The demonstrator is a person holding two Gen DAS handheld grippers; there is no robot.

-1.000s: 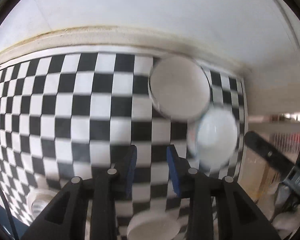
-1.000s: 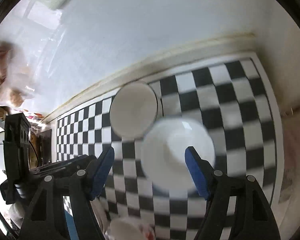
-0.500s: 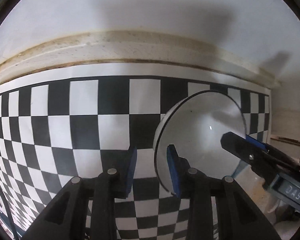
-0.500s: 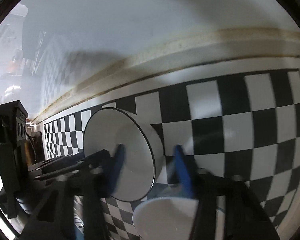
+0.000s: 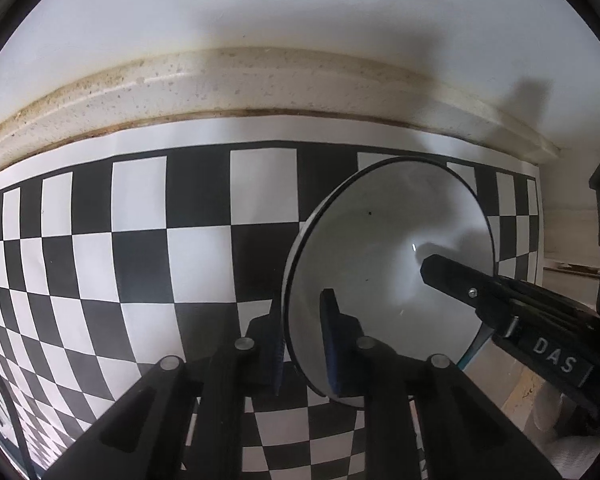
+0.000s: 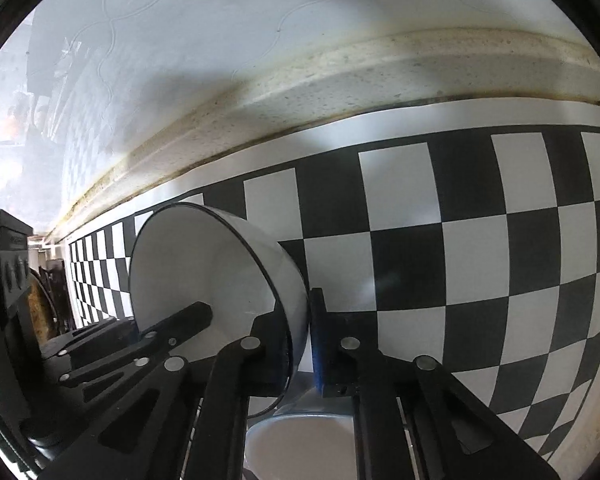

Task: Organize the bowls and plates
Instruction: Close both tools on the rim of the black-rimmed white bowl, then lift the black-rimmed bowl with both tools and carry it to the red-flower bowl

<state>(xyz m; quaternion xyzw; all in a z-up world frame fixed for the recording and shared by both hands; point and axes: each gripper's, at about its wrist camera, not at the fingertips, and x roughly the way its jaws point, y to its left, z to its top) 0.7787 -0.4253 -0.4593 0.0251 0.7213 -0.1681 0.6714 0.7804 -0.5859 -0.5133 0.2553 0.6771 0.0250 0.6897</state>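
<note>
While both point level at the wall, L gripper (image 5: 305, 340) & R gripper (image 6: 300, 344) each pinch the tilted white bowl (image 5: 384, 256) rim, jaws nearly closed.

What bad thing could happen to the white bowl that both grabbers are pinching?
The white bowl is held only by its thin rim, the left hand-held gripper on one side and the right hand-held gripper on the other. If they pull apart or twist unevenly, it might slip out. It could then drop onto the other white dish right below and perhaps chip.
</note>
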